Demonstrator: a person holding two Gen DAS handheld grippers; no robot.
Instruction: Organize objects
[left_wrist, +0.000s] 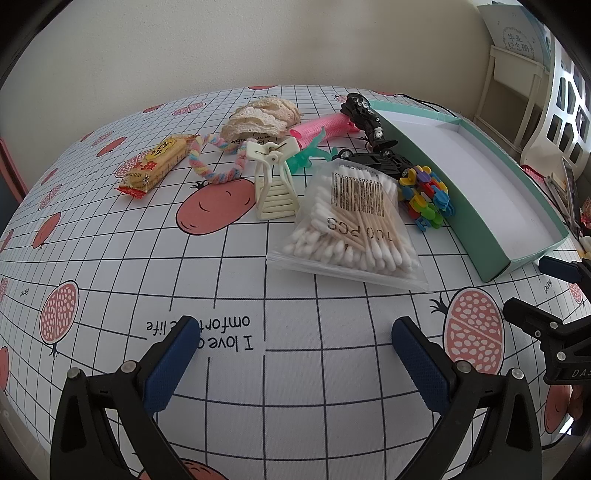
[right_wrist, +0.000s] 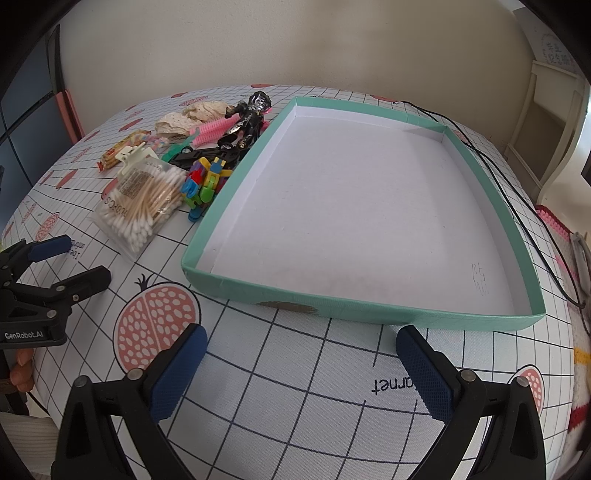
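The left gripper (left_wrist: 291, 339) hung with its blue-padded jaws spread wide and empty above the white grid-printed tablecloth (left_wrist: 314, 369). Straight ahead of it lay the clear plastic bag of wooden cotton swabs (left_wrist: 351, 225), flat on the cloth. Beyond the bag stood a cream plastic hair claw clip (left_wrist: 275, 181), and to its right a knot of multicoloured plastic link toys (left_wrist: 424, 195) rested against the wall of the shallow teal cardboard tray (left_wrist: 476, 221).

The right gripper (right_wrist: 301, 358) was likewise wide apart and holding nothing, just short of the tray's near wall (right_wrist: 369, 308); the tray was empty inside.

The swab bag was probably light but slick and floppy. A pinch across the packed bundle of sticks would likely hold better than one on the loose film edge, which could slip or sag.
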